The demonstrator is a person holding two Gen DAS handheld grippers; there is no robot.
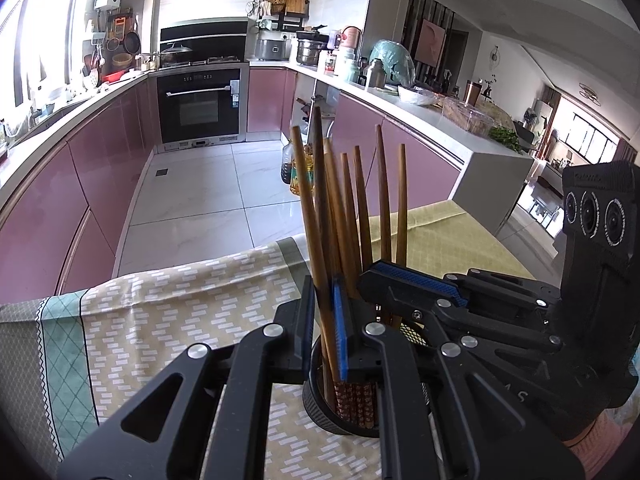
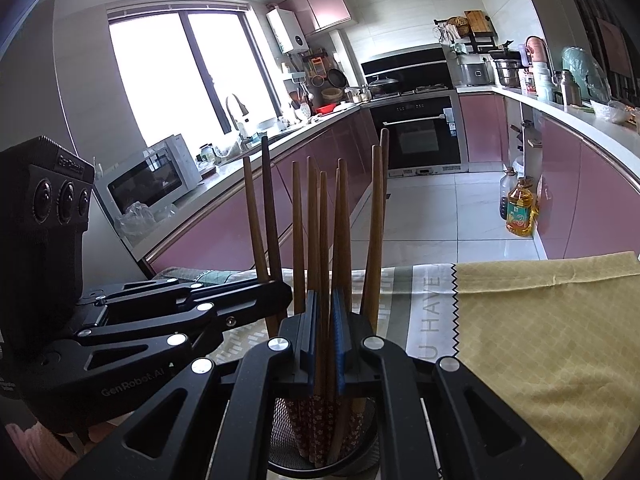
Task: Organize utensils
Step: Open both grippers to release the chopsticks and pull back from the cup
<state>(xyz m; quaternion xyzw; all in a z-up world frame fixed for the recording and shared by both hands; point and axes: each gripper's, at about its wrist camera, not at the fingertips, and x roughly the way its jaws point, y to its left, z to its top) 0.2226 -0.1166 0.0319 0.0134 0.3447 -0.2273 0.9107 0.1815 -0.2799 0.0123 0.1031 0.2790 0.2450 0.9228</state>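
Two grippers meet over one round black mesh holder (image 1: 320,404) full of upright wooden chopsticks (image 1: 352,216), which stands on the patterned tablecloth (image 1: 168,320) at the near edge of the table. From your left wrist, the left gripper (image 1: 325,320) tilts down toward the holder's mouth, its blue-padded fingers (image 1: 341,332) pressed nearly together on a chopstick (image 1: 320,240) whose lower end is inside the holder. Your right gripper (image 1: 416,280) comes in from the right side of this view, lying just behind the bundle, with a pink sleeve (image 1: 596,436) showing below its camera body. From your right wrist, the right gripper (image 2: 325,328) also slopes down over the holder (image 2: 280,452), fingers (image 2: 310,328) drawn close and pinching two chopsticks (image 2: 324,264) in the middle of the bundle (image 2: 344,220). Your left gripper (image 2: 280,292) reaches in from the left, level with the sticks' lower halves, closed around a stick there. A plain yellow cloth (image 2: 540,340) lies to the right.
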